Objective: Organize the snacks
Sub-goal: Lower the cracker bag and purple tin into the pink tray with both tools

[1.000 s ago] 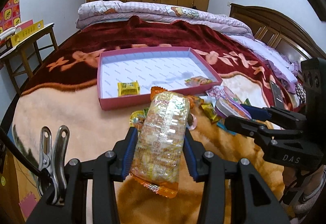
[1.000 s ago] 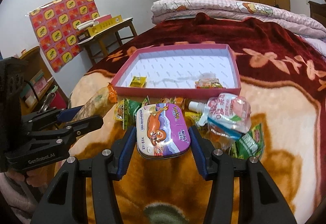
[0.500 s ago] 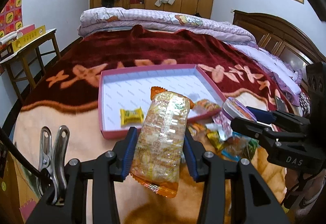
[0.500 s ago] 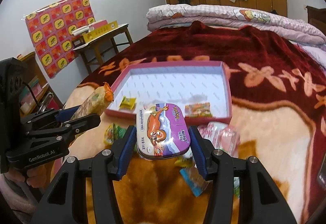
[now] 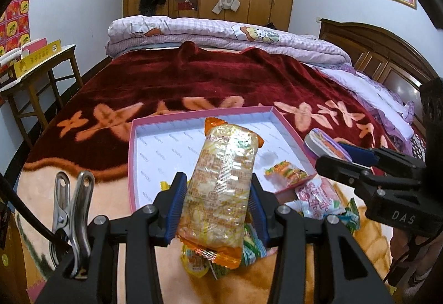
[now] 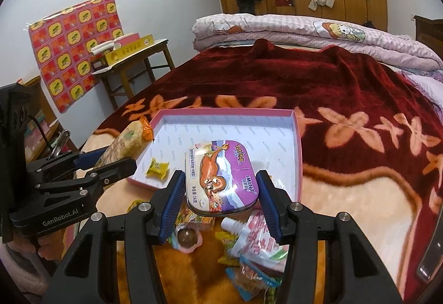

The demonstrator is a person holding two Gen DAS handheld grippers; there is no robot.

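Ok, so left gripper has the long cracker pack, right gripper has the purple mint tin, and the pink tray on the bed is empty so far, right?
Not quite: the pink tray is not empty. The right wrist view shows a small yellow candy lying in it, and the left wrist view shows a colourful wrapped snack near its other corner. The rest holds: the left gripper grips the cracker pack, the right gripper the mint tin.

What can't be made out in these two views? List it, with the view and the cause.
- Near stretch of the pink tray: left wrist view, hidden behind the cracker pack in the left tongs.
- Tray floor behind the purple mint tin: right wrist view, blocked by the tin in the right tongs.
- Snack pile on the blanket: both views, partly covered by the tongs; wrappers too small to read.
- Dark object: right wrist view, cut off by the edge.
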